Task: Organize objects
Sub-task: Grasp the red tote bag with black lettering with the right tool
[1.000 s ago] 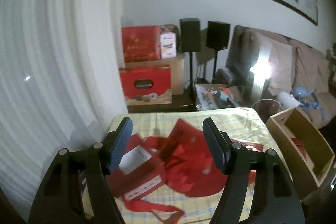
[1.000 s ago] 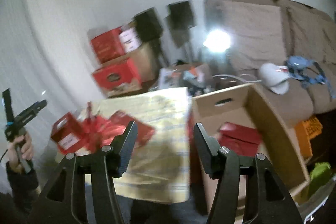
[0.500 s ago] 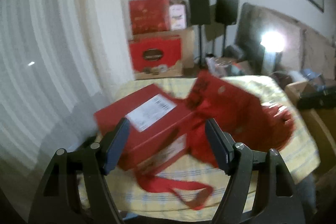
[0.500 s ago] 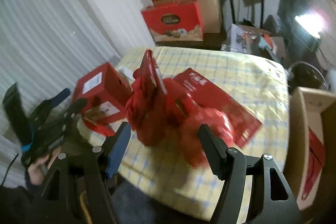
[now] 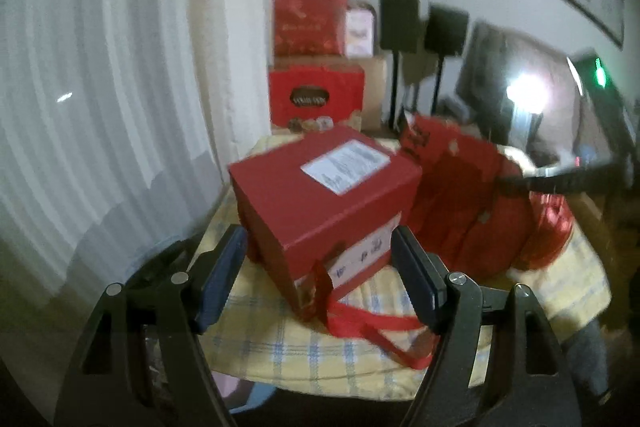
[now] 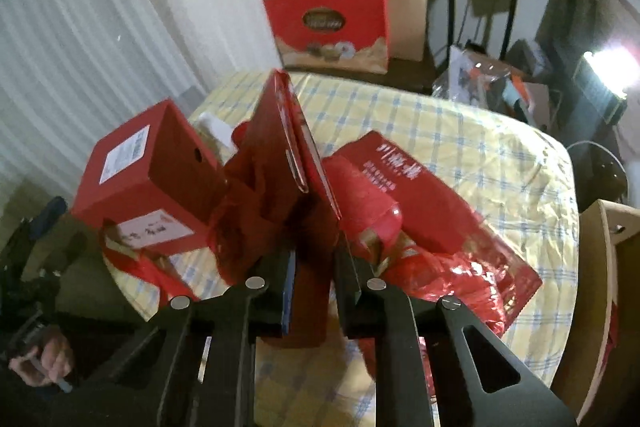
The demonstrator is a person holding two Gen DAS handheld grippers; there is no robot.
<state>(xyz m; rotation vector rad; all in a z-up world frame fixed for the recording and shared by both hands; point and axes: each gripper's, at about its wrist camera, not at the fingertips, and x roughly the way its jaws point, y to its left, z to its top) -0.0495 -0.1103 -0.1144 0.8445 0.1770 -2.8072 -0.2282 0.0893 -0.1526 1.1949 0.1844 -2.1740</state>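
The flat red package (image 6: 298, 155), upright on the checked tablecloth (image 6: 460, 131), is being clamped by the closing right gripper (image 6: 314, 291), while the red box (image 5: 324, 195) is straddled untouched by the spread left gripper (image 5: 320, 275).

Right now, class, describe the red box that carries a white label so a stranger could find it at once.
Start at the yellow checked tablecloth. At its curtain-side edge stands the cube-shaped red box, beside a heap of flatter red packets. Only it has a white printed label on top and a red ribbon handle.
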